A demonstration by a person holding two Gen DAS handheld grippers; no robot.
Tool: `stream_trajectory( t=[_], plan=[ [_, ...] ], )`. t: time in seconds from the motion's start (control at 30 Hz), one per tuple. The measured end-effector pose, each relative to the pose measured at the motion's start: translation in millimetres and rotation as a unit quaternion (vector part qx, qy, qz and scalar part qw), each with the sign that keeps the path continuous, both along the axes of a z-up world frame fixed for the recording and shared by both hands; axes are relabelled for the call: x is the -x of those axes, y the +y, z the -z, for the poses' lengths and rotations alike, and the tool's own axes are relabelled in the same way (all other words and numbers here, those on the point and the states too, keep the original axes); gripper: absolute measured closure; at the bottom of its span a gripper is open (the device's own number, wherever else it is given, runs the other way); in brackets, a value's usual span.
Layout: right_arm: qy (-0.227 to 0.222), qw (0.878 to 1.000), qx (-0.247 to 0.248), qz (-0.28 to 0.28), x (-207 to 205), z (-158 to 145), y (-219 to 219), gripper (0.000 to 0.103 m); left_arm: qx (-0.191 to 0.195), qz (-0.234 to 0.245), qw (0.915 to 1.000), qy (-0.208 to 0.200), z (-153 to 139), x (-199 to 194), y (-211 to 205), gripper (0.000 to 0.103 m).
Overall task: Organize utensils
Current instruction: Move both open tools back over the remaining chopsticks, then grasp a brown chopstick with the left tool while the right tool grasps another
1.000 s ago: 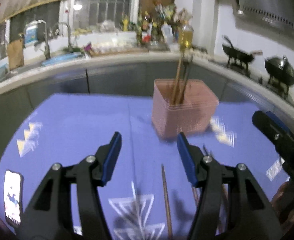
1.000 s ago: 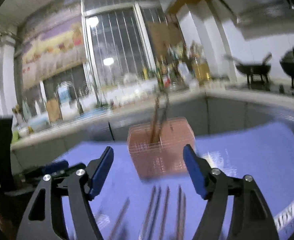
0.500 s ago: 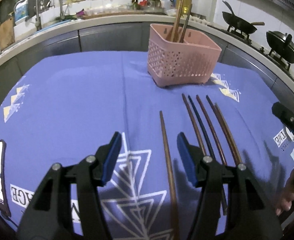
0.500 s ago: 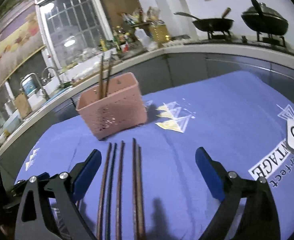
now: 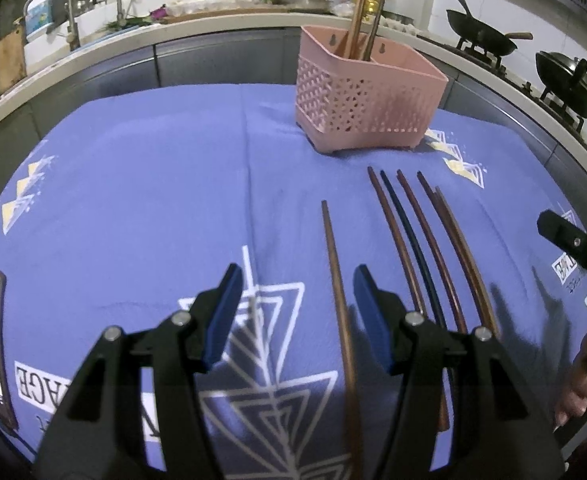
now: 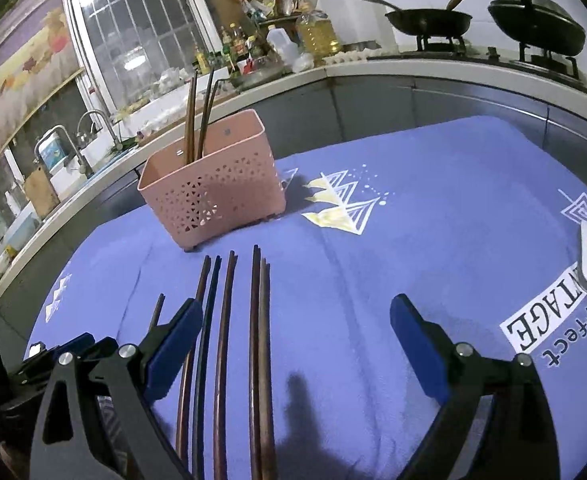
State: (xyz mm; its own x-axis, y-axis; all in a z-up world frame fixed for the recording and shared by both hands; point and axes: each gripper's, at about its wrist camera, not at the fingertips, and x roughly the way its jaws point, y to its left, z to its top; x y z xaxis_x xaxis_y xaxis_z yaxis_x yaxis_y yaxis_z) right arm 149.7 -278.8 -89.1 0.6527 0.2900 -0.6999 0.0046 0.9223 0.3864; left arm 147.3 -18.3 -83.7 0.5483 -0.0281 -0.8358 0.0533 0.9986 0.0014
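**Thin chopsticks, wide tongs: a pick that could slip or scatter**

Both tongs are released and hold nothing. The left tongs [image 5: 293,308] hover low over a lone brown chopstick [image 5: 335,280] that runs between the jaws, nearer the right one. The right tongs [image 6: 293,340] straddle part of the row of five chopsticks [image 6: 229,340], which lies side by side on the blue-clothed tabletop [image 5: 133,184] just before the pink basket [image 5: 365,100]; two chopsticks [image 6: 197,116] already stand in it. A closing jaw may roll the thin, round stick away, or catch a neighbour and drag the row askew. A stick gripped off-centre would likely tilt and miss the basket.
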Motion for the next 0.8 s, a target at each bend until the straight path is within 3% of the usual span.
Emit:
stream_trajectory(
  t=[0.13,0.23,0.7,0.8],
  plan=[
    [0.013,1.0,0.003,-0.015,-3.8,3.5,-1.2,0.032,0.0,-0.002,1.0,0.004,1.1,0.4,1.3,0.048],
    [0.023,0.999,0.005,-0.025,-5.0,7.9,0.4,0.041,0.001,-0.001,1.0,0.005,1.4,-0.1,0.3,0.048],
    [0.031,0.995,0.042,-0.082,0.6,15.1,20.6,0.063,0.05,0.007,0.9983,0.03,5.1,-3.3,9.0,0.048],
    [0.036,0.994,0.047,-0.095,1.7,19.3,26.2,0.066,0.046,0.021,0.9982,0.034,7.2,-2.6,1.0,0.055]
  ],
)
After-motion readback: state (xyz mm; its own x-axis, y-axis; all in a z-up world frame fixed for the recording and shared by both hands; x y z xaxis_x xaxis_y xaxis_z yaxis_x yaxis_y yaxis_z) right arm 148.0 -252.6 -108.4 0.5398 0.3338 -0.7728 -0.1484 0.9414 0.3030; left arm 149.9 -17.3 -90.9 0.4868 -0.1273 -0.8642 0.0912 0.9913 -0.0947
